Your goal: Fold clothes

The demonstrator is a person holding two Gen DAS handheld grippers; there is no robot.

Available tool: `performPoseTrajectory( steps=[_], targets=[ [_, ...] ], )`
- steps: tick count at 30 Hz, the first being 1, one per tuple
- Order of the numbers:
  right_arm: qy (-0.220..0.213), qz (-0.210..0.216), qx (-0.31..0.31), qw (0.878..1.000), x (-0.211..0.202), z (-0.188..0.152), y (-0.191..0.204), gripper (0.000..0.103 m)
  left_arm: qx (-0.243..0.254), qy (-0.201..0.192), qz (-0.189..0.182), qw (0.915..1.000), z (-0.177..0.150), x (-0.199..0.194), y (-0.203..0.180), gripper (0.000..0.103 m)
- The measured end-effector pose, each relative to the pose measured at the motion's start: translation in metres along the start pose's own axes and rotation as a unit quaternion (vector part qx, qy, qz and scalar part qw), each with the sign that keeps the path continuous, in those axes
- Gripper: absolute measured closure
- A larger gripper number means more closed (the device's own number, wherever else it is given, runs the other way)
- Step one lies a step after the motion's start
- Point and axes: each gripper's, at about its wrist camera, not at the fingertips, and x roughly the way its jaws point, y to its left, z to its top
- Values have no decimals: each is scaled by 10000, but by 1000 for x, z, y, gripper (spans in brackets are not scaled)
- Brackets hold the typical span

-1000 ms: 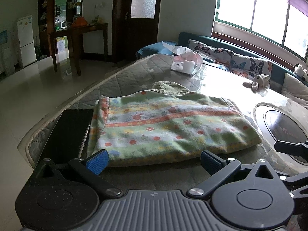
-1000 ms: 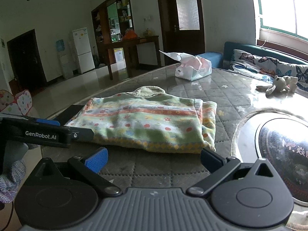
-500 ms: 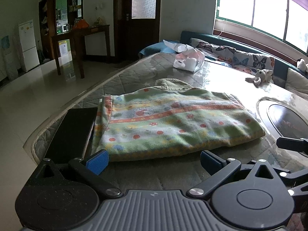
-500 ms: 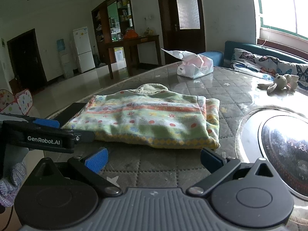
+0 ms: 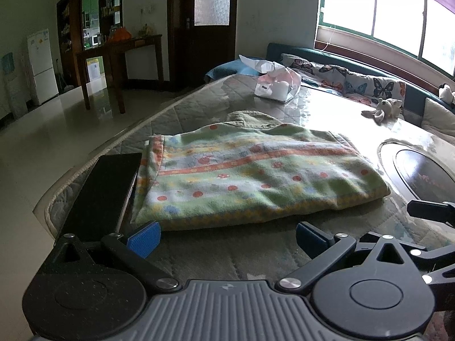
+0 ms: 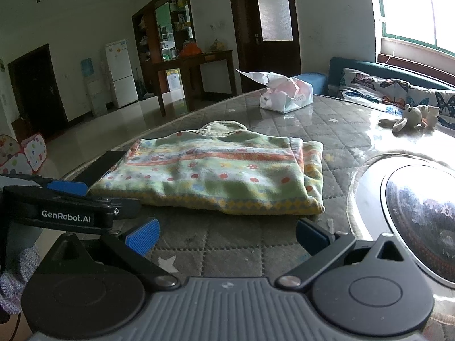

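Observation:
A folded green garment (image 5: 253,173) with red dots and an orange stripe lies flat on the quilted table (image 5: 233,255); an olive collar (image 5: 250,118) pokes out at its far edge. In the right wrist view the same garment (image 6: 216,176) sits just ahead. My left gripper (image 5: 227,237) hovers open right before the garment's near hem, nothing between its blue pads. My right gripper (image 6: 227,234) is open too, a short way back from the hem. The left gripper's body (image 6: 68,213) shows at the left of the right wrist view.
A black flat slab (image 5: 105,193) lies against the garment's left side near the table edge. A round dark inset (image 6: 421,221) takes up the table's right. A pink-white tissue bag (image 5: 277,85) and a plush toy (image 5: 382,108) sit farther back. Sofa cushions (image 5: 355,82) line the window.
Both grippers have moved a little closer to the garment's near hem, and the views tilt slightly. The garment has not moved. Both stay open.

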Motion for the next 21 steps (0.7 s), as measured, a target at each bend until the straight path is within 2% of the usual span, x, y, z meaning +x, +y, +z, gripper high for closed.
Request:
performPoseTrajectory(
  steps=[21],
  targets=[
    [79, 86, 34, 9999, 6, -3, 2, 0, 40, 43, 16, 10000, -1, 1, -4, 0]
  ],
)
